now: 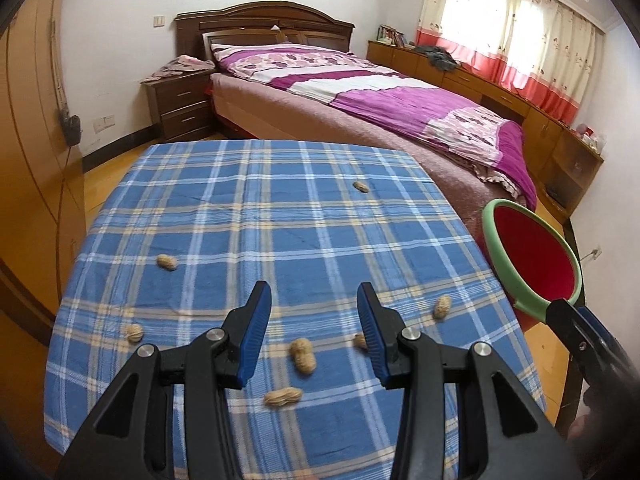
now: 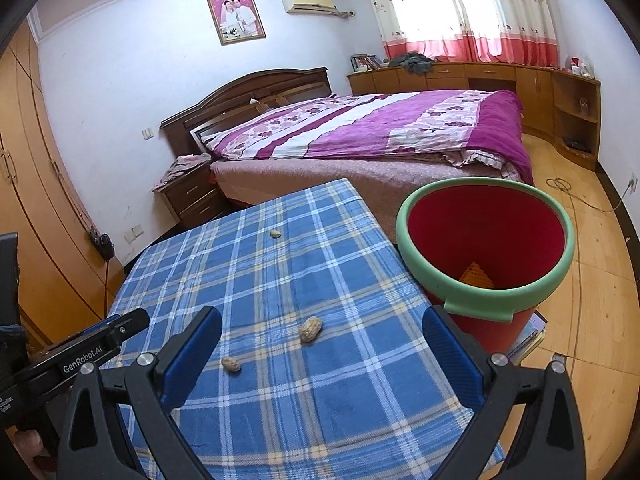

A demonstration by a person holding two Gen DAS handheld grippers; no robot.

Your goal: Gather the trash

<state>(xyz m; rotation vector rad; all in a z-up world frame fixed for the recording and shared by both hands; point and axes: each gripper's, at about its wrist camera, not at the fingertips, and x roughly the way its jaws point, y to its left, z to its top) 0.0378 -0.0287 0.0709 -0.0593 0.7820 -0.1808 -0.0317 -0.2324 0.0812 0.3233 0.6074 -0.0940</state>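
The left gripper point(image 1: 314, 300) hangs over the near part of a table draped in a blue plaid cloth point(image 1: 248, 208), its blue-padded jaws parted with nothing between them. Under and around it lie peanuts in their shells: one nearest the camera point(image 1: 282, 397), one just beyond it between the two fingers point(image 1: 302, 355), one half hidden behind the right finger point(image 1: 361, 341), one off to the right point(image 1: 441, 306) and one near the left edge of the cloth point(image 1: 134, 333).

In the right wrist view, the right gripper point(image 2: 322, 322) also stands wide, jaws apart over the cloth and empty between the pads. Its right finger point(image 2: 450, 354) lies against the near side of a red bin with a green rim point(image 2: 416, 256), which sits at the right edge of the table; whether the finger actually presses on the bin cannot be told. The bin looks almost empty, with something small and yellow showing at its bottom.

Farther out on the cloth, one peanut point(image 1: 166, 262) lies to the left and another point(image 1: 361, 187) lies toward the far edge.

Beyond the table stands a bed with a purple and white cover point(image 1: 360, 88), a dark nightstand point(image 1: 180, 108) to its left and a curtained window point(image 1: 512, 20) on the far right.
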